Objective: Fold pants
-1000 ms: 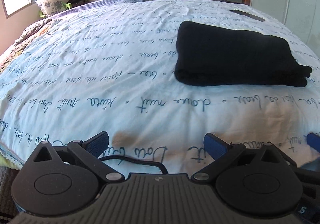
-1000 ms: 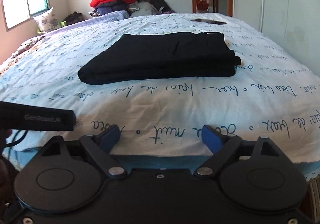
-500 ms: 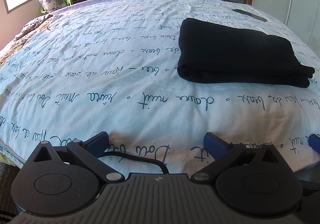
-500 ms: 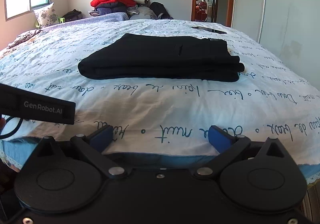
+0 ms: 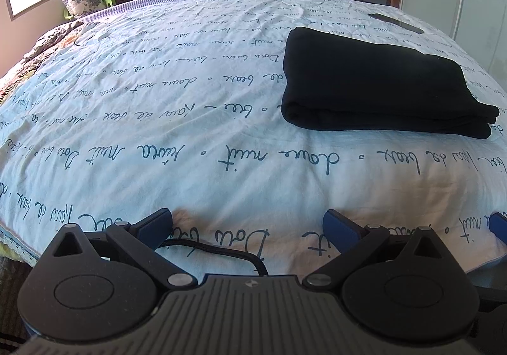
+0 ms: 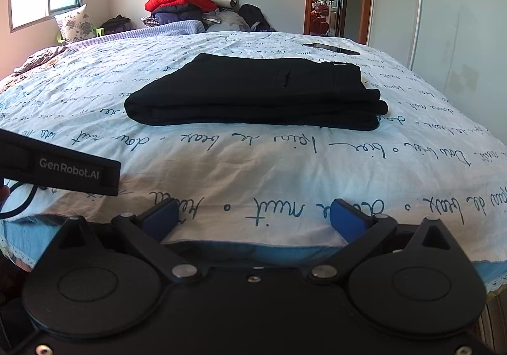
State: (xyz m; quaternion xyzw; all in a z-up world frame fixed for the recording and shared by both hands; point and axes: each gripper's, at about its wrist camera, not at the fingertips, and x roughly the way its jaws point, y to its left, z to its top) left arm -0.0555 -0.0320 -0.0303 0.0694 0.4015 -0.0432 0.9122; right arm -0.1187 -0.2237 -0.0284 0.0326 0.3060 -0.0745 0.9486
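Pants folded, both hands back at the bed edge.
Your left gripper (image 5: pixel 247 223) and right gripper (image 6: pixel 255 217) have fingers spread, empty; the pants (image 6: pixel 253 90) lie ahead, long axis crosswise, nearer your right.

Folded pants (image 6: pixel 253 90) lie on the bed (image 6: pixel 285 165), phone (image 6: pixel 331 48) behind.

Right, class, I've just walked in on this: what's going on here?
A person holds two grippers at the near edge of a bed. The black pants lie folded into a neat stack on the printed sheet. The left gripper and right gripper are both open, holding nothing, well short of the pants.
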